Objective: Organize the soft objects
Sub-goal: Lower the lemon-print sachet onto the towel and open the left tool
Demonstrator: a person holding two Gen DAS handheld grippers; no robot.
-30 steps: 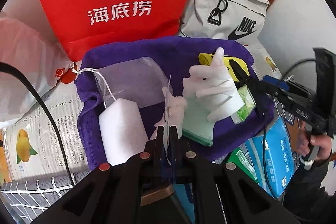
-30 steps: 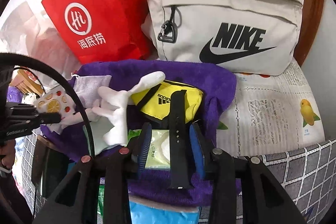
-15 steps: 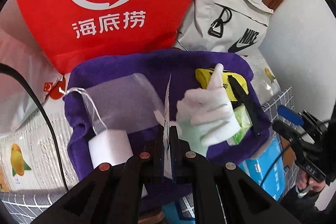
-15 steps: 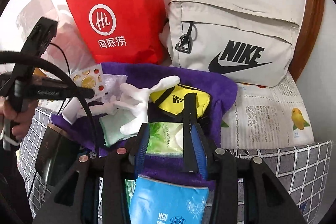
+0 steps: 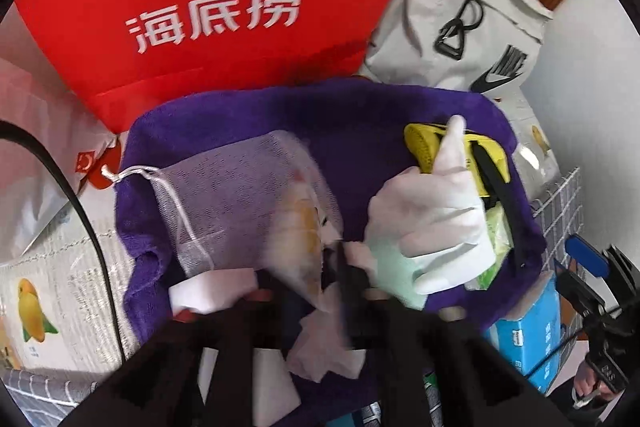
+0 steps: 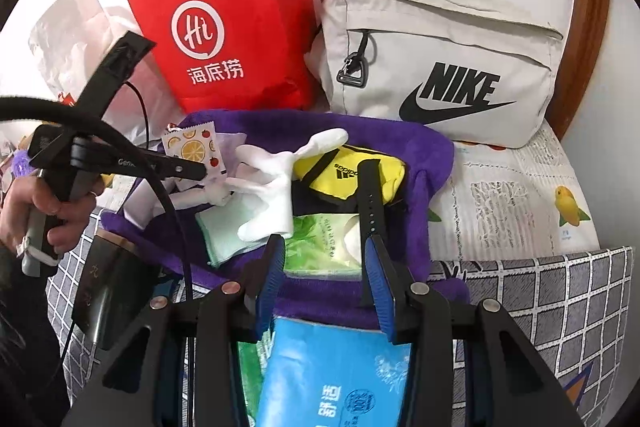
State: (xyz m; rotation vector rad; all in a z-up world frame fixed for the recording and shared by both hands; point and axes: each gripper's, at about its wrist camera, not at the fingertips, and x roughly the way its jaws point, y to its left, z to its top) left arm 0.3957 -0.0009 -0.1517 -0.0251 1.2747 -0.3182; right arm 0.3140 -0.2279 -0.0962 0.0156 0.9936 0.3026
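Both wrist views, close, share purple towel

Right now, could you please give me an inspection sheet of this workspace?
Surface: purple towel spread over a printed cover.
Job's things: white glove, yellow pouch, mesh bag, green wipes pack.
Clutter: black strap, blue tissue pack.
Grippers: left tool shut on fruit-print packet; right tool open over the wipes.
Cables: black cable crossing near the left tool.
Surroundings: red paper bag, grey Nike bag against the wall.
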